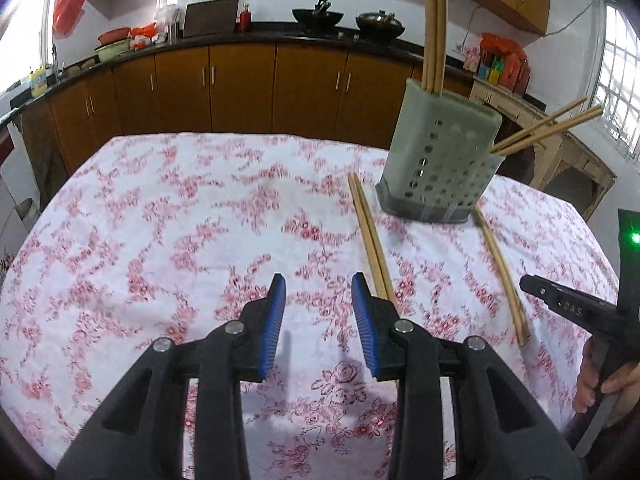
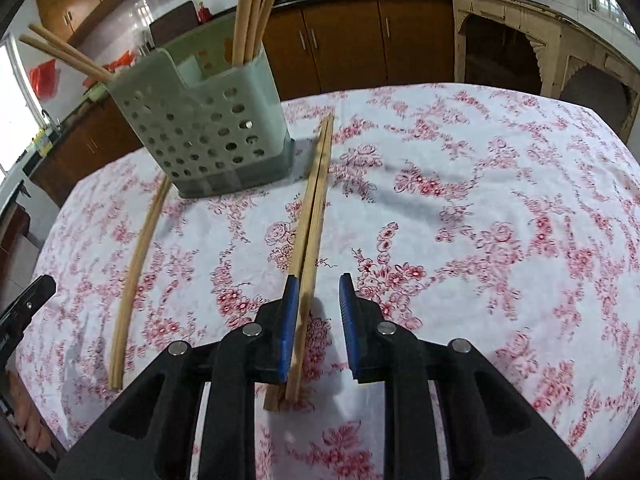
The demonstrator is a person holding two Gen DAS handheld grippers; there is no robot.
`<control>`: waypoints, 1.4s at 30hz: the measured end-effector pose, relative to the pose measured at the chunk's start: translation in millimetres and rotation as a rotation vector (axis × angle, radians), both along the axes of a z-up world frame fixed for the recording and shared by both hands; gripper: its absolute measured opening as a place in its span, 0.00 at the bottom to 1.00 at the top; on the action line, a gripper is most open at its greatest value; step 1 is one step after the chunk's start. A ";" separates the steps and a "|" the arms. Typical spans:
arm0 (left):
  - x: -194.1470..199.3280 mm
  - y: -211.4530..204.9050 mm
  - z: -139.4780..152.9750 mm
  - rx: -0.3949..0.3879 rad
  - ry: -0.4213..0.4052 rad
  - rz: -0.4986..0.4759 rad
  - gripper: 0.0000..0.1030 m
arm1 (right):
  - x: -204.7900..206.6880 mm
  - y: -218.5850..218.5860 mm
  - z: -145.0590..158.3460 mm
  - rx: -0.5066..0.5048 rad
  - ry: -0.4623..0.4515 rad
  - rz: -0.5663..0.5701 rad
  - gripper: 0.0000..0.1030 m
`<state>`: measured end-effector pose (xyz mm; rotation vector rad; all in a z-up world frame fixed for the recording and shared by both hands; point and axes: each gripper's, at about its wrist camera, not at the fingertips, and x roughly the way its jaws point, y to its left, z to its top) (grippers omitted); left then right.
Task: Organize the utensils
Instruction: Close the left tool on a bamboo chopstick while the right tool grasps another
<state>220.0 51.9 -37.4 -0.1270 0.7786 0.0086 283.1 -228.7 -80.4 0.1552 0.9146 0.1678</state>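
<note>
A grey-green perforated utensil holder (image 1: 440, 156) (image 2: 208, 132) stands on the floral tablecloth, with several wooden chopsticks (image 1: 434, 24) upright in it and two more (image 1: 552, 128) leaning out. One pair of chopsticks (image 1: 370, 236) (image 2: 136, 272) lies just right of my left gripper (image 1: 319, 284), which is open with only cloth between its blue pads. A second pair (image 2: 314, 216) (image 1: 502, 268) lies between the jaws of my right gripper (image 2: 319, 282). It rests against the left pad, with a gap to the right pad.
The table (image 1: 160, 208) is covered by a white cloth with red flowers. Brown kitchen cabinets (image 1: 240, 80) and a black counter with pans run behind it. A pale wooden sideboard (image 2: 540, 40) stands beyond the table's right side. A hand (image 1: 600, 384) holds the right gripper's handle.
</note>
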 end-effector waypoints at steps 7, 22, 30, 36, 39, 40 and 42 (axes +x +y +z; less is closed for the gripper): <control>6.3 -3.6 -9.1 0.000 0.023 -0.008 0.34 | 6.9 3.5 -5.6 -0.022 0.013 0.008 0.19; 19.8 -22.1 -20.4 -0.039 0.056 -0.094 0.33 | 10.6 -31.0 -5.3 -0.109 -0.012 -0.148 0.07; 36.0 -39.4 -33.0 -0.034 0.098 -0.125 0.22 | 8.9 -36.9 -5.7 -0.135 -0.030 -0.140 0.07; 39.3 -49.6 -40.4 0.003 0.114 -0.141 0.18 | 6.5 -35.2 -6.0 -0.132 -0.033 -0.133 0.07; 40.0 -50.0 -43.7 0.018 0.120 -0.129 0.16 | 6.8 -35.9 -5.8 -0.132 -0.034 -0.132 0.07; 40.9 -49.0 -44.5 0.019 0.126 -0.123 0.16 | 6.7 -35.9 -5.7 -0.133 -0.034 -0.131 0.07; 41.6 -46.5 -46.3 0.026 0.135 -0.108 0.15 | 6.3 -35.8 -5.3 -0.135 -0.035 -0.130 0.07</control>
